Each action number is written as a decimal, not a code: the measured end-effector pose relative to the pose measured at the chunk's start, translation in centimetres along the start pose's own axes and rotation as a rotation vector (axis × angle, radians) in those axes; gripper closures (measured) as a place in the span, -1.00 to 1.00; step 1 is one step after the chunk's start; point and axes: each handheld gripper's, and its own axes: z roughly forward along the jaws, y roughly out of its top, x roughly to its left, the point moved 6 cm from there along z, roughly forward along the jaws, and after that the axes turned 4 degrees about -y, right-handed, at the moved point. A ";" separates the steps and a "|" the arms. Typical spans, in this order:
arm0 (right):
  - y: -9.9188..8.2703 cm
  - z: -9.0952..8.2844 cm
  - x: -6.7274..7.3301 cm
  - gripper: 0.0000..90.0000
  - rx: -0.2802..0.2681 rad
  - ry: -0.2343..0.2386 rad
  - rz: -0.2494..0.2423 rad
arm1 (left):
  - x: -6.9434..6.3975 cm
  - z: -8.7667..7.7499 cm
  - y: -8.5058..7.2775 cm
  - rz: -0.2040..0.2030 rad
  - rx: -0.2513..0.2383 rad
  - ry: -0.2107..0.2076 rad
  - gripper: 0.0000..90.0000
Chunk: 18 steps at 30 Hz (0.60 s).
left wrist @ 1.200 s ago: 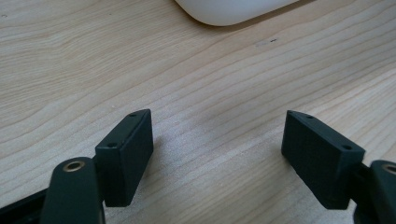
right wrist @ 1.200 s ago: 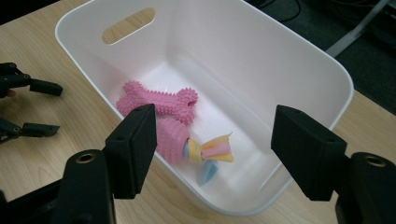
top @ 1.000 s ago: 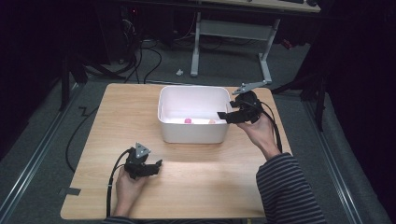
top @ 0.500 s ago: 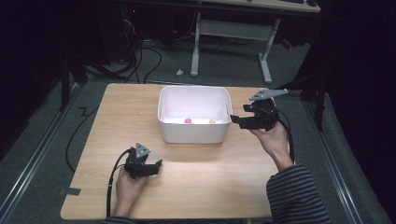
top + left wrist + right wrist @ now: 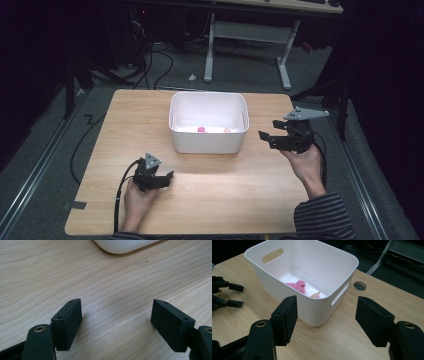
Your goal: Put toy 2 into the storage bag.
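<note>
Both tongs (image 5: 167, 176) (image 5: 263, 139) agape, empty, beside tub (image 5: 208, 141)

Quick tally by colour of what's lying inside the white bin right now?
Pink spiky rubbery piece: 1
Pale peach piece, partly hidden by the rim of the white plastic bin: 1
Total: 2 things

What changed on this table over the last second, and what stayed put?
The right gripper pulled back from over the white bin's right rim to the table beside it, apart from the bin. Its jaws have just been closing, with nothing between them, and still stand apart. The left gripper stayed resting near the front edge, open and empty. The bin, the pink piece and the pale piece inside did not move.
</note>
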 end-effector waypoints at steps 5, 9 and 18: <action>-1.1 -0.7 -0.1 -0.23 -0.016 -0.003 0.025 | 0.0 0.0 0.0 0.000 0.000 0.000 -0.44; -2.1 -1.1 0.0 -0.23 -0.021 -0.026 0.021 | 0.0 0.0 0.0 0.001 0.000 0.001 -0.44; -4.5 -1.4 0.6 -0.22 -0.038 -0.041 0.039 | 0.0 0.0 0.0 0.001 0.000 0.001 -0.44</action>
